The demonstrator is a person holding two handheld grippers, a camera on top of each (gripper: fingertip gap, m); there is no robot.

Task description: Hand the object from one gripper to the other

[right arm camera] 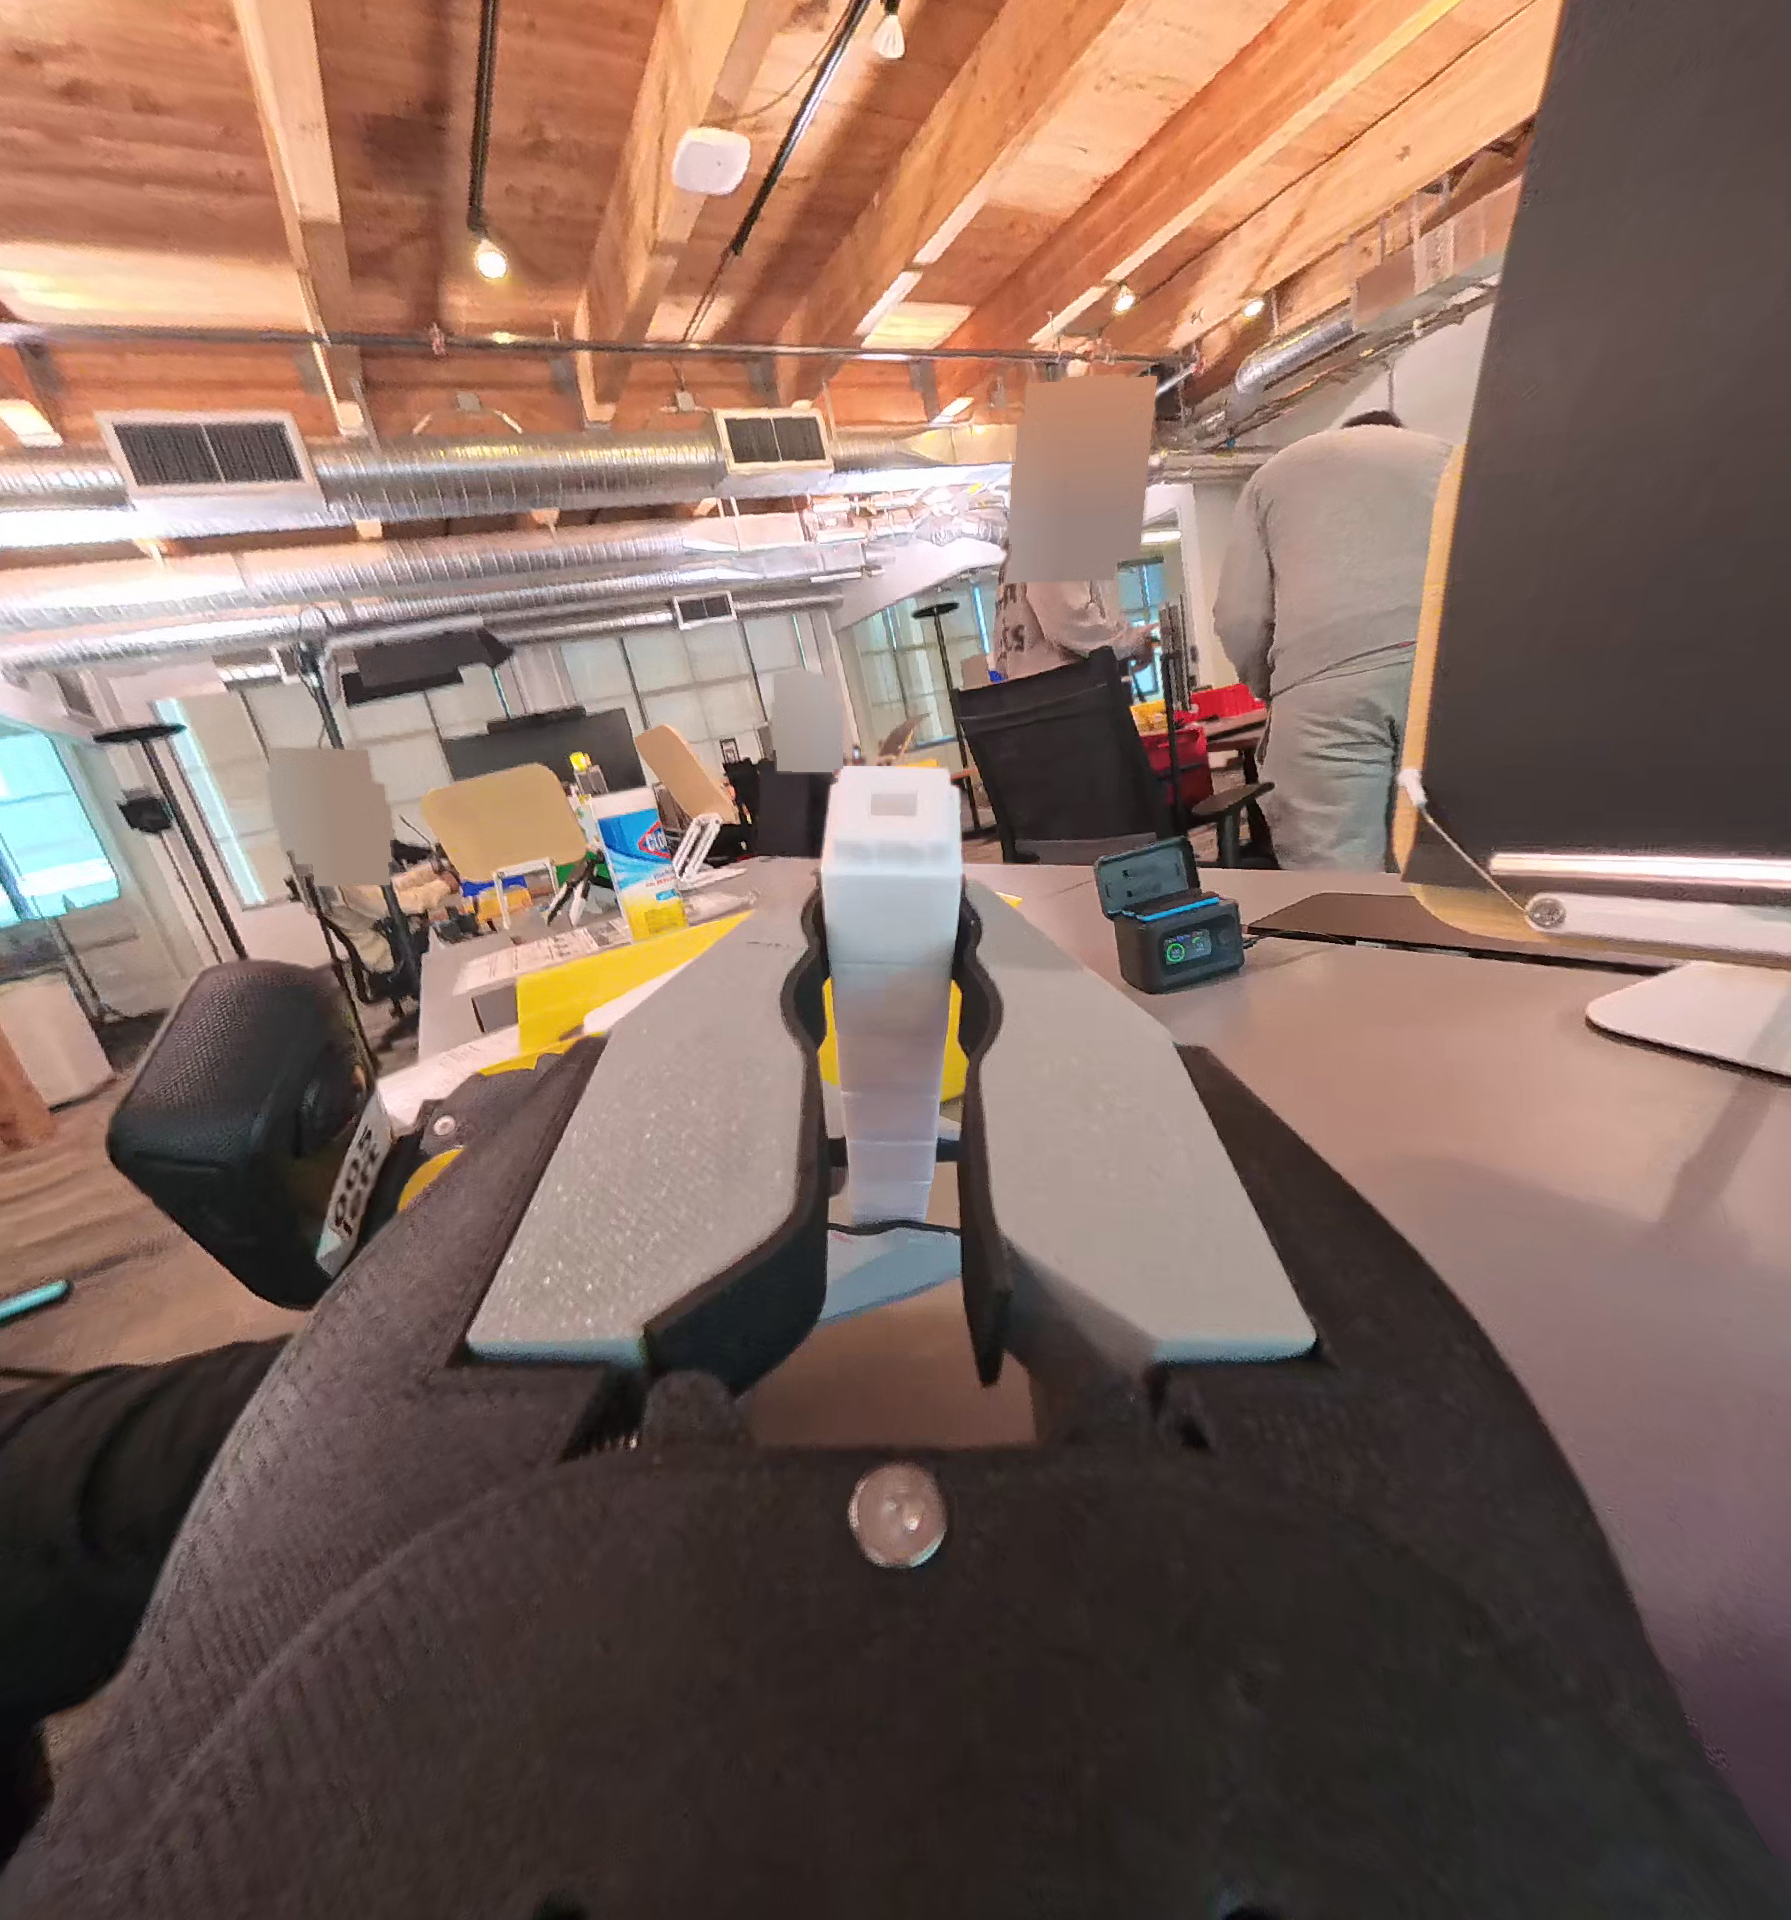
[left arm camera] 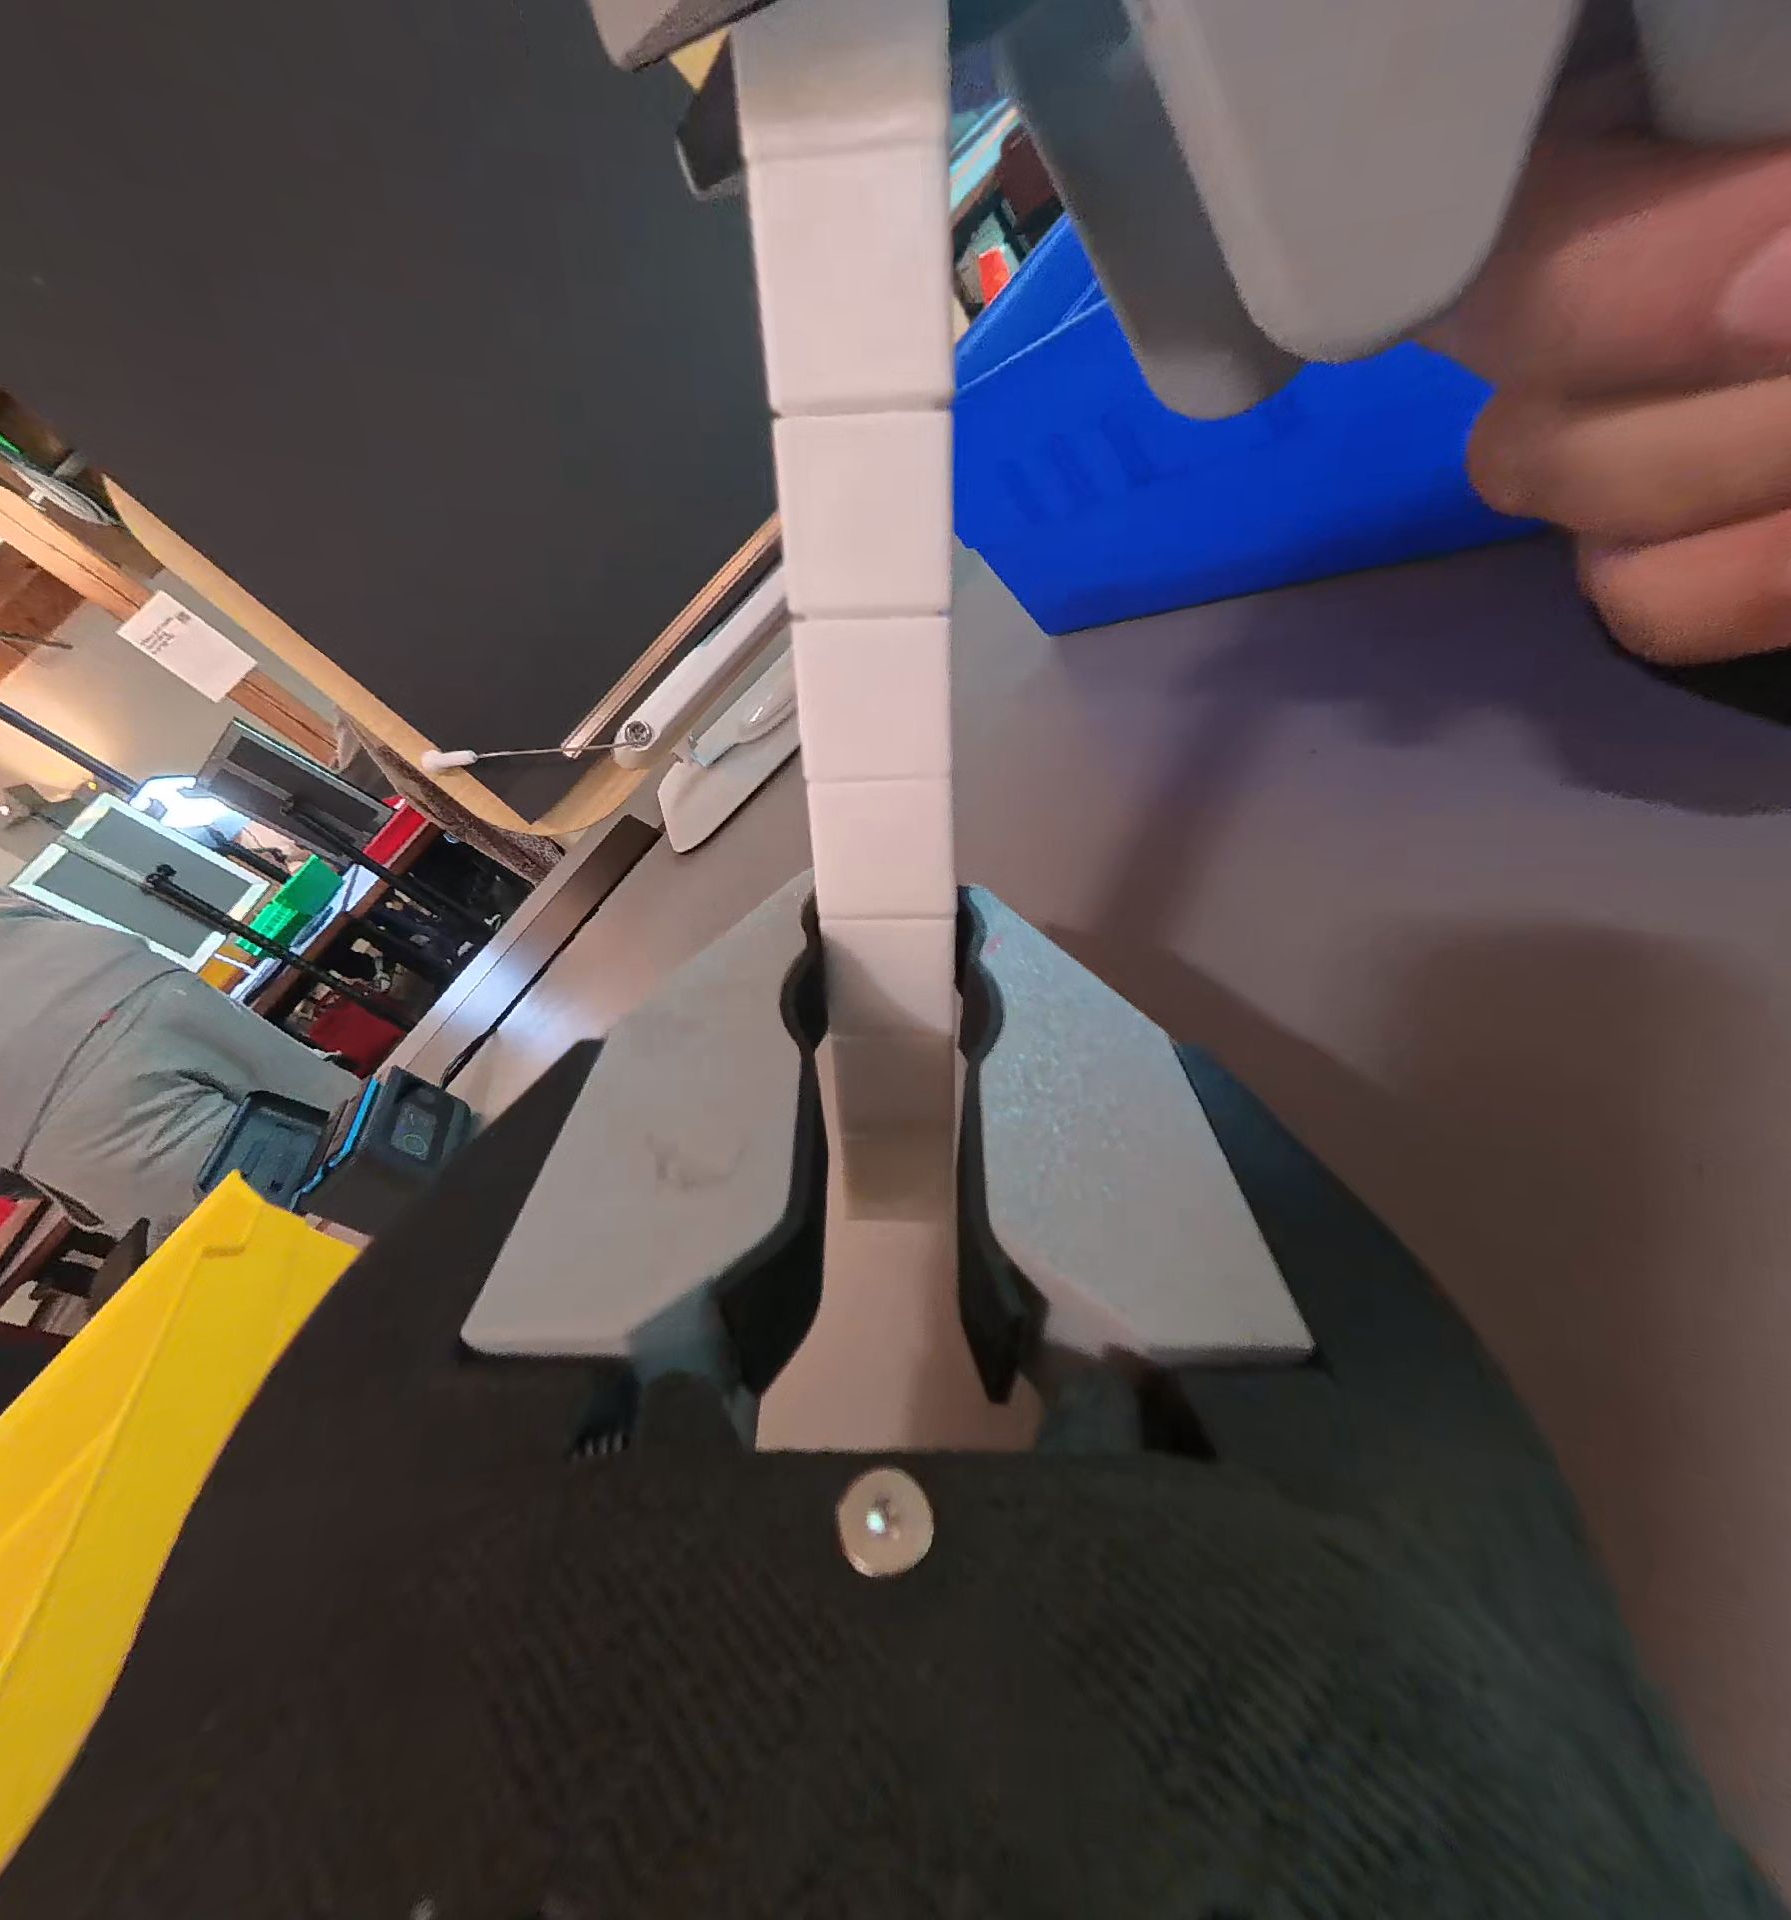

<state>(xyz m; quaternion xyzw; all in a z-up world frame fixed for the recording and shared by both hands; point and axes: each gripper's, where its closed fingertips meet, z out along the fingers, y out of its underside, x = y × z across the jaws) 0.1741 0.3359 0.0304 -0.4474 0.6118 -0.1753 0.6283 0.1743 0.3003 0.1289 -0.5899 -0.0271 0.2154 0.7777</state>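
A long white bar of stacked blocks (left arm camera: 870, 675) runs straight out between the fingers of my left gripper (left arm camera: 893, 935), whose jaws press on its lower end. Its far end reaches the right gripper's grey finger (left arm camera: 1213, 208) at the top, beside a person's hand (left arm camera: 1701, 416). In the right wrist view the same white bar (right arm camera: 886, 935) stands between the tips of my right gripper (right arm camera: 891, 920), which close on its sides. The bar hangs above the grey table (right arm camera: 1390, 1143). Part of the left gripper's black body (right arm camera: 226, 1122) shows lower left.
A blue bin (left arm camera: 1182, 520) sits on the table behind the bar. A yellow bin (left arm camera: 91, 1507) is at the left, also seen in the right wrist view (right arm camera: 600, 997). A monitor (right arm camera: 1649, 416) on a white foot, a small charger case (right arm camera: 1177, 935) and people stand beyond. One gripper's finger ends stand about 10 cm off the other's.
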